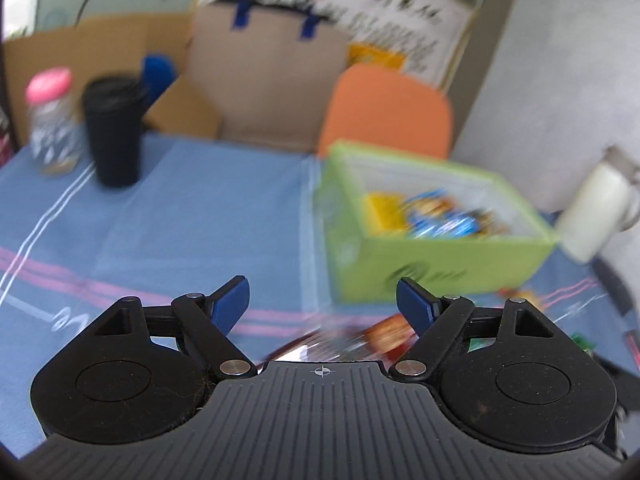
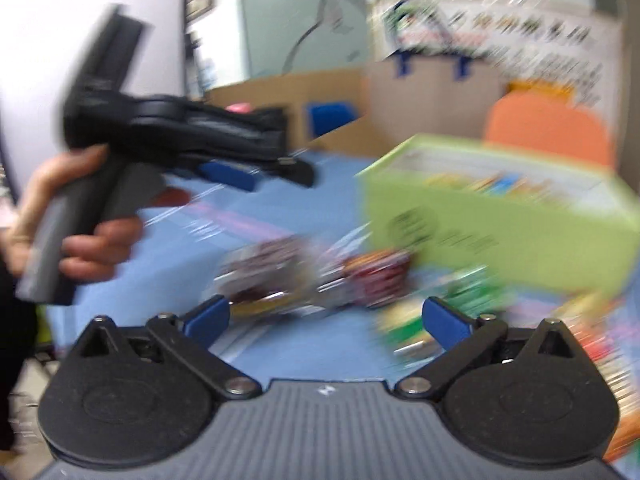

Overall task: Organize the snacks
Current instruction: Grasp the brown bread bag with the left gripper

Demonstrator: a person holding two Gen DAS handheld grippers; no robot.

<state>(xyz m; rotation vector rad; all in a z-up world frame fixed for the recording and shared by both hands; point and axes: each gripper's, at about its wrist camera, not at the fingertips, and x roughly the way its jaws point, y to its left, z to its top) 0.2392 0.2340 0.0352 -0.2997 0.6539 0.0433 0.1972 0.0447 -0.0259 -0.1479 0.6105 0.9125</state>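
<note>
A lime-green box stands on the blue tablecloth with several snack packets inside. My left gripper hangs open above the cloth, left of the box, nothing between its blue fingers; a blurred red and silver packet lies just below it. In the right wrist view the green box is at the right, and loose packets, dark red, red and green, lie in front of it. My right gripper is wide open above them, holding nothing. A hand carries the left gripper at the left.
A black cup and a pink-lidded jar stand at the far left of the table. A white mug sits right of the box. Behind are an orange chair, a cardboard box and a brown bag with blue handles.
</note>
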